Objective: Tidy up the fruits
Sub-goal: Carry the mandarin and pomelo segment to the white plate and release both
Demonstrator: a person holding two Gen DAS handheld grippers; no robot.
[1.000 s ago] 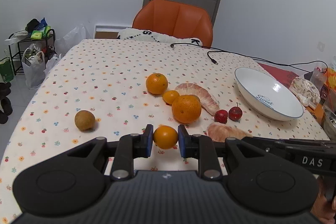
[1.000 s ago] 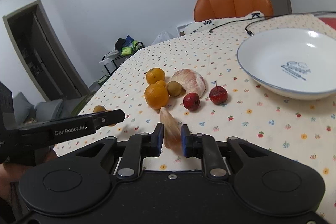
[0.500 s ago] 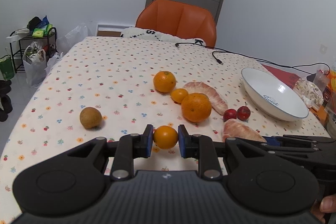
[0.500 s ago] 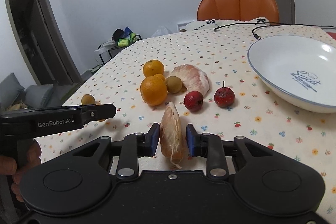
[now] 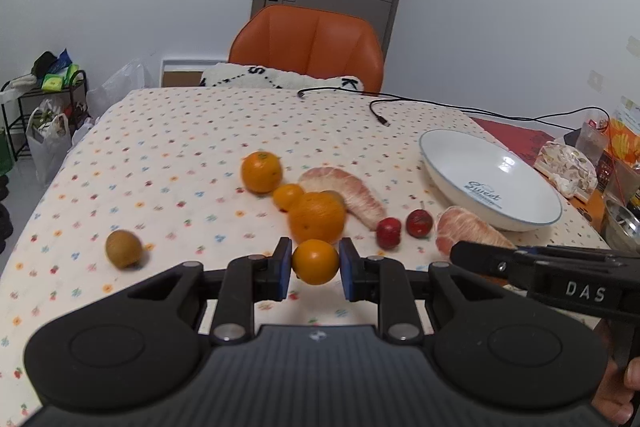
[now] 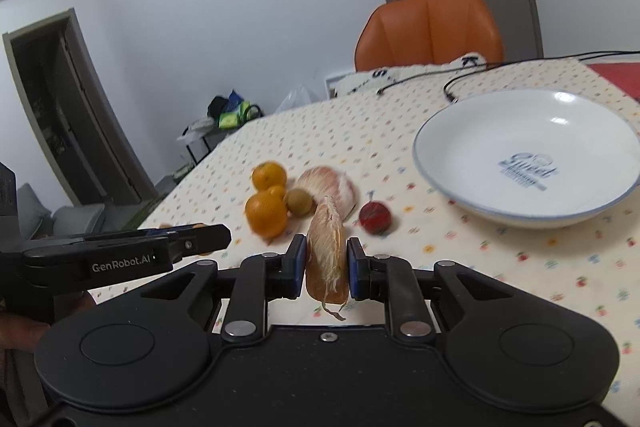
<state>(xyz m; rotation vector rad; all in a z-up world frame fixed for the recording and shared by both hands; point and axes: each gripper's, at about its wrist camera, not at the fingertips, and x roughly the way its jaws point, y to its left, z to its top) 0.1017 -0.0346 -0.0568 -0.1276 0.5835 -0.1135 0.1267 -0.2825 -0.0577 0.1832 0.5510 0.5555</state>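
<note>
On the floral tablecloth (image 5: 168, 131), your left gripper (image 5: 315, 263) clamped on a small orange (image 5: 315, 262) off the cloth, loose fruit just beyond, your right gripper (image 6: 327, 263) pinching a pomelo segment (image 6: 326, 255), white bowl (image 6: 472, 195) farther right.

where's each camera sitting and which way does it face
Left wrist: on the left claw, facing across the table to the chair; grips an orange; right claw's side and a hand show.
Right wrist: on the right claw, facing the bowl; grips a pomelo wedge; left claw's side shows.
Shared: bowl, chair, loose fruit.
</note>
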